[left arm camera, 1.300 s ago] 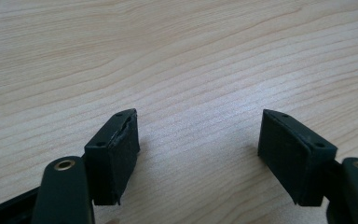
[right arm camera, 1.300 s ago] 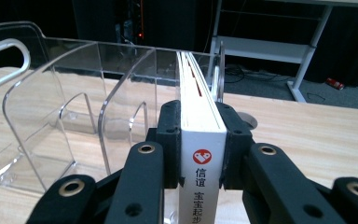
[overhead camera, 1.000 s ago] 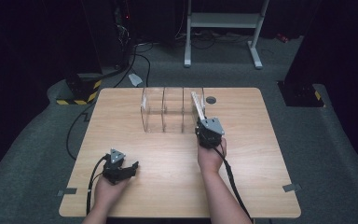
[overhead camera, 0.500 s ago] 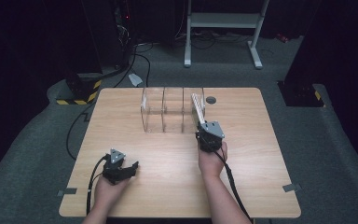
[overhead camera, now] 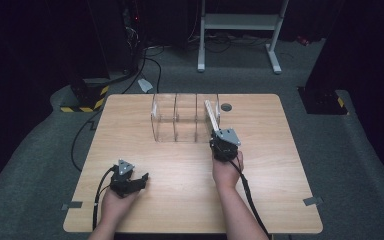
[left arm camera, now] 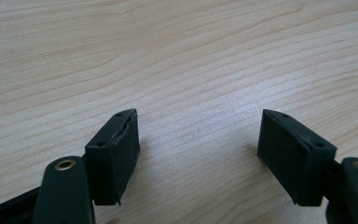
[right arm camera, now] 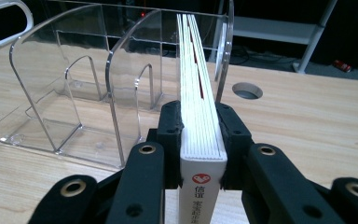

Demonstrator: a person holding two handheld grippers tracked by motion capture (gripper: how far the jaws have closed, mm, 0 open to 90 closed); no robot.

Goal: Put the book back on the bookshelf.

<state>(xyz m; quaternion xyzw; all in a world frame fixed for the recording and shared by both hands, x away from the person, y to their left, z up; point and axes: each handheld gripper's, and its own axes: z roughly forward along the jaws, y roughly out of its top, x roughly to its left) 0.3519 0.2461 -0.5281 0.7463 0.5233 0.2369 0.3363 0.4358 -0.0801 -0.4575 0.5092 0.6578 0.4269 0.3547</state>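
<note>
The left hand (overhead camera: 114, 199) rests its black two-jaw left gripper (overhead camera: 139, 180) near the desk's front-left corner, jaws wide apart, while the right gripper (right arm camera: 200, 135) is clamped mid-desk.

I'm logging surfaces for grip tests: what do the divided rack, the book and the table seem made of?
The clear divided rack looks like glossy acrylic: see-through, with bright edges. The thin white book held in the right tool seems to be paper, showing stacked page edges. The light table shows matte wood grain, possibly laminate.

A rack (overhead camera: 185, 117) stands upper centre on the surface (overhead camera: 280, 165). A book (overhead camera: 212, 116) leans into its right end. A hole (overhead camera: 226, 107) lies just right.
</note>
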